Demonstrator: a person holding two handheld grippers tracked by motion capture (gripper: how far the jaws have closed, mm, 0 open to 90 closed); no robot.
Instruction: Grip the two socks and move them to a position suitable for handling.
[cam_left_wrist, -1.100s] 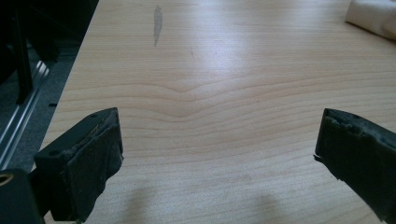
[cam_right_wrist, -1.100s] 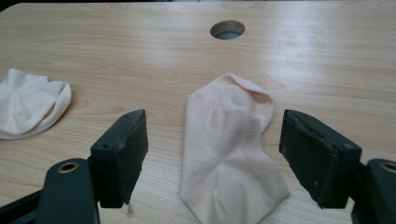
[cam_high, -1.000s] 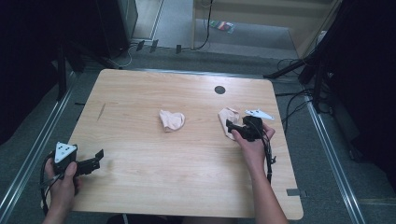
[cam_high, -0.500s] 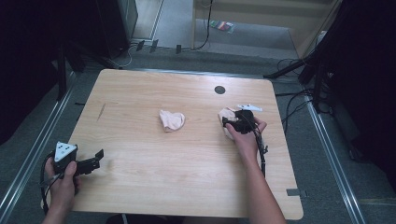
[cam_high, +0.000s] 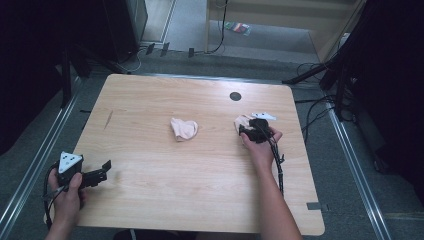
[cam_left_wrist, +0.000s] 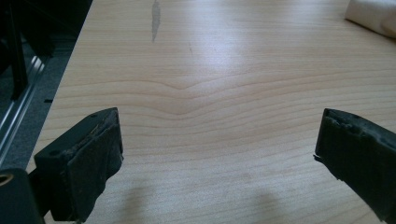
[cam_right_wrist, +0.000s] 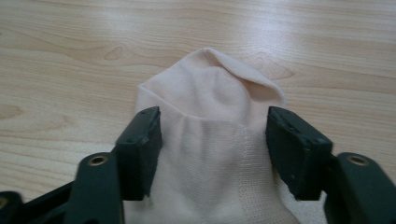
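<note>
**A:** The sock (cam_right_wrist: 210, 154), where was it when you froze the frame?

**B:** At about three o'clock on the table (cam_high: 150, 100), near the right edge and just below the dark round hole (cam_high: 235, 96). I had the right gripper (cam_high: 250, 131) down over it. In the right gripper view the cloth lay flat between the two jaws, its rounded end sticking out past their tips.

**A:** Were you gripping it?

**B:** Not yet, by my reading. The jaws had just been closing, and they straddled the sock on both sides, but I couldn't see the cloth bunched or pinched. I'd call them part open around it, set that way so the pads would gather the fabric from both edges.

**A:** And the other sock (cam_high: 184, 128)?

**B:** Crumpled near the middle of the table, well apart from the first, towards nine o'clock from it. Nothing touched it.

**A:** Why was your left hand so far off?

**B:** I'd guess I parked it to keep out of the way. The left gripper (cam_high: 102, 170) sat at about seven o'clock by the near left corner, jaws wide open over bare wood, holding nothing.
</note>
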